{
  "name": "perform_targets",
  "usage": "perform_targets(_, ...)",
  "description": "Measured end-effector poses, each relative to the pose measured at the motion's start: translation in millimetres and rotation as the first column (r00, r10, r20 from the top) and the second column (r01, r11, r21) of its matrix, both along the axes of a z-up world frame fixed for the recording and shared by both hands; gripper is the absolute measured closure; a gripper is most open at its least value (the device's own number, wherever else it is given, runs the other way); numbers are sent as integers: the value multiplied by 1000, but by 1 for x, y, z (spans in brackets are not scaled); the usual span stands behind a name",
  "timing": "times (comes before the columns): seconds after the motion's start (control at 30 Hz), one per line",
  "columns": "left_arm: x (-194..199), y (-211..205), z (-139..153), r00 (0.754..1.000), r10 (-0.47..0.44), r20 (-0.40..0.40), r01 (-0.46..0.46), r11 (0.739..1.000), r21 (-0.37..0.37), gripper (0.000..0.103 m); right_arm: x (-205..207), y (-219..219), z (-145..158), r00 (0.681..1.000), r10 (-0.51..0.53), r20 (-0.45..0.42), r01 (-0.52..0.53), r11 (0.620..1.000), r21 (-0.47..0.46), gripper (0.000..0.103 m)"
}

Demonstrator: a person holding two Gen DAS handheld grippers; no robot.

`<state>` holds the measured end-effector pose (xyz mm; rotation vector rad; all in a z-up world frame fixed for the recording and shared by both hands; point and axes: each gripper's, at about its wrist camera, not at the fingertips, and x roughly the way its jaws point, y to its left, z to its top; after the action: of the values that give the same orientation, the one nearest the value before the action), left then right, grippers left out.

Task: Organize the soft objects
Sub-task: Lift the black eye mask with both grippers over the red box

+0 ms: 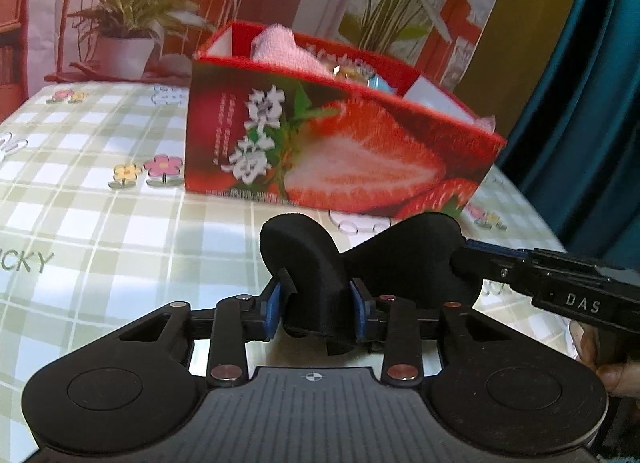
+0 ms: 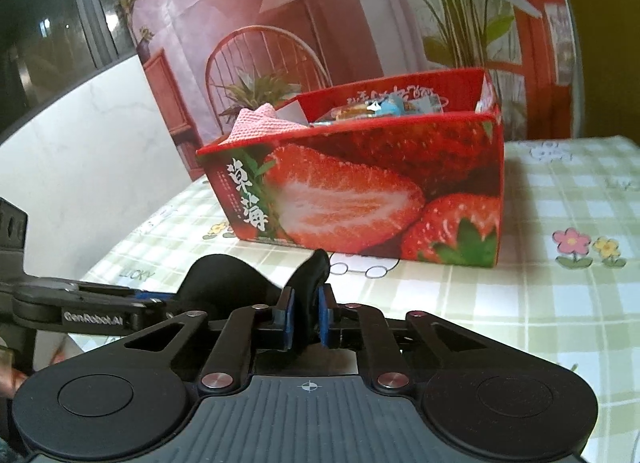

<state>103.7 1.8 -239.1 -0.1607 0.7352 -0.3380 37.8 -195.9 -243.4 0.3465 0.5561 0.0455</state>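
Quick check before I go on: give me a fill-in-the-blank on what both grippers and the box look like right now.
1. Both grippers clamp one soft ____ item.
2. The left gripper and right gripper hold it in front of the ____-printed box.
3. A ____ cloth sticks up from one end of the box.

Missing words: black; strawberry; pink

Black mask (image 1: 360, 263): soft matt foam-like cloth, fine grain. Box (image 1: 332, 151): glossy printed cardboard, white inside; pink cloth (image 1: 280, 49) in it looks nubby, waffle-textured, and the wrappers (image 2: 384, 107) are shiny plastic. Tablecloth (image 1: 120, 203): smooth glossy checked vinyl; left gripper (image 1: 318, 307): matt black plastic, blue pads (image 1: 273, 307), metal rivets (image 1: 226, 372), ribbed grey top.
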Motion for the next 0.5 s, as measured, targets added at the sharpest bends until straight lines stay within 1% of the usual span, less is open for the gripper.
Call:
perform_targets(0.1,-5,4,10,999,4,43,-3,1000,-15,68,-2,3,11,1000,-4,15,5,999,-42,93)
perform_targets(0.23,-8,10,35,991,7,137,-3,1000,-25,68,-5,3,32,998,-17,59,22,996,-85,93)
perform_targets(0.37,-8,11,68,967,-7,256,13,1000,-18,68,-5,-2,60,992,-28,120,42,992,-116,93)
perform_targets(0.43,-4,9,84,952,-22,305,22,1000,3,68,-5,-4,74,988,-29,150,50,990,-135,93)
perform_targets(0.5,3,3,97,941,-25,336,24,1000,8,68,-1,-8,89,983,-29,179,57,986,-154,93)
